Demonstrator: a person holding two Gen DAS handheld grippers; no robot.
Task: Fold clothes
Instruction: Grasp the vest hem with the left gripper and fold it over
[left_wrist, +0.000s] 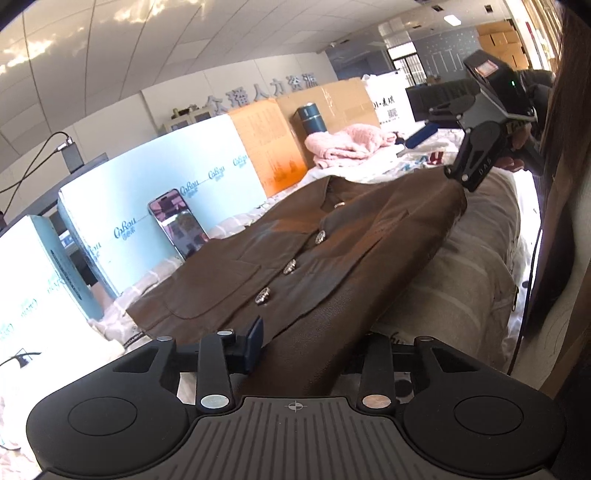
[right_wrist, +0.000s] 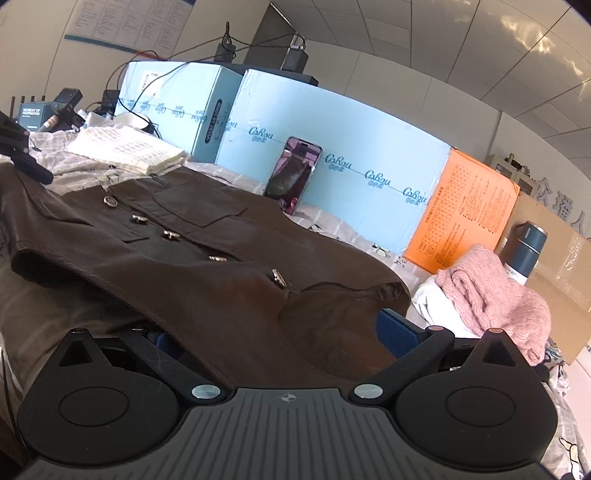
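A brown leather jacket (left_wrist: 295, 251) lies spread front-up across a bed covered in a pale checked sheet (right_wrist: 332, 229), its row of metal buttons (left_wrist: 289, 266) running down the middle. Behind it, light blue boxes (right_wrist: 354, 147) stand along the far edge, with an orange box (right_wrist: 465, 214) and plain cardboard beside them. A phone (right_wrist: 293, 177) leans upright against the blue boxes. A folded cream knit (right_wrist: 125, 149) sits near one end of the jacket, and a crumpled pink sweater (right_wrist: 491, 295) lies near the other, just in front of a dark teal flask (right_wrist: 528, 247).

The left tool (left_wrist: 306, 343) is clamped on the jacket's near edge, leather bunched between its fingers, one blue pad (left_wrist: 255, 338) showing at the side. The right tool (right_wrist: 273, 332) has leather draped between its fingers, with a blue pad (right_wrist: 397, 332) visible to the right; seen from the left wrist view, its tip pinches the jacket's far corner, which is lifted off the sheet.
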